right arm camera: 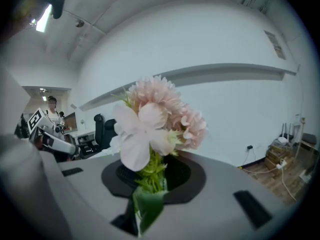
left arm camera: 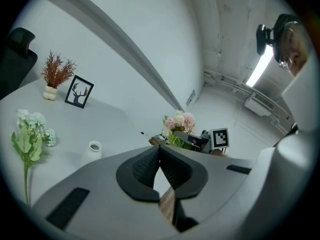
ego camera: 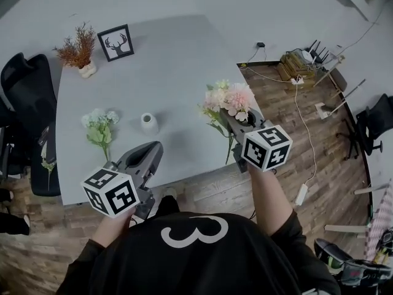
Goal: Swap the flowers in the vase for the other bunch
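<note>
The right gripper (right arm camera: 150,178) is clamping its fingers on the pink bunch (ego camera: 230,98), holding it clear of the empty vase (ego camera: 148,122) (removal looks done). Next, probably: the left gripper (left arm camera: 160,156), fingers closed on nothing, opening for the white bunch (ego camera: 99,126) lying on the counter (ego camera: 172,60) beside the vase.
</note>
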Demonstrator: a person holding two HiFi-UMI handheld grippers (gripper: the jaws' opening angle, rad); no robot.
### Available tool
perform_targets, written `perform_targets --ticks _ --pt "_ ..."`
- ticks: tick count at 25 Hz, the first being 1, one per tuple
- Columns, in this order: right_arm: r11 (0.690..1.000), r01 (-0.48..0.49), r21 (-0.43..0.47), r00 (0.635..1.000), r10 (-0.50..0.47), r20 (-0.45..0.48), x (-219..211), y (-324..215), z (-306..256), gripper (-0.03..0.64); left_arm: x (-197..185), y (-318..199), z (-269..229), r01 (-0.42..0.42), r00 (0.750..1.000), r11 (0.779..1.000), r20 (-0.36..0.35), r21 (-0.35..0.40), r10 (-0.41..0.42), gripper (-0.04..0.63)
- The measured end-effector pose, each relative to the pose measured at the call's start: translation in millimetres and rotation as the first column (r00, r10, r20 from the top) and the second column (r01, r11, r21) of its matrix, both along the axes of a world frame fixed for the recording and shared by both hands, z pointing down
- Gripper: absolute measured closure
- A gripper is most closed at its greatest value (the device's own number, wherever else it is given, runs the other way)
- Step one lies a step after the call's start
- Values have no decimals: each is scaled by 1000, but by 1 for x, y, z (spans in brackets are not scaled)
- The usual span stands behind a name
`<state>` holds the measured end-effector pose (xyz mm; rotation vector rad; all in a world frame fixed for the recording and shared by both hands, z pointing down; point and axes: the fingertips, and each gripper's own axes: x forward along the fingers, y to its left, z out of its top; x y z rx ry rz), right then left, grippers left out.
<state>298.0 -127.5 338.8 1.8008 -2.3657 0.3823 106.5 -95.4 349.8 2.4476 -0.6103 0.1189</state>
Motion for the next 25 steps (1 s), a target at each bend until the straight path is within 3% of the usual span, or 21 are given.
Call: perform_targets --ticks 5,9,15,20,25 --pt "984 98 147 995 -99 -6 -36 7 -44 526 -16 14 -7 55 998 998 -7 20 -54 584" --pt "953 175 246 985 -170 -41 -65 9 -72 529 -32 20 -10 103 995 994 -9 25 -103 584" --pt "893 290 345 957 -274 -95 -115 0 -102 531 -59 18 -11 168 986 986 -16 21 -167 584" --pt "824 372 426 928 -337 -158 -169 -21 -119 531 -94 -2 -7 210 977 978 -18 7 -210 584" --pt "762 423 490 905 -384 -184 -190 -21 -134 532 -104 -5 -6 237 971 971 -13 5 -237 584"
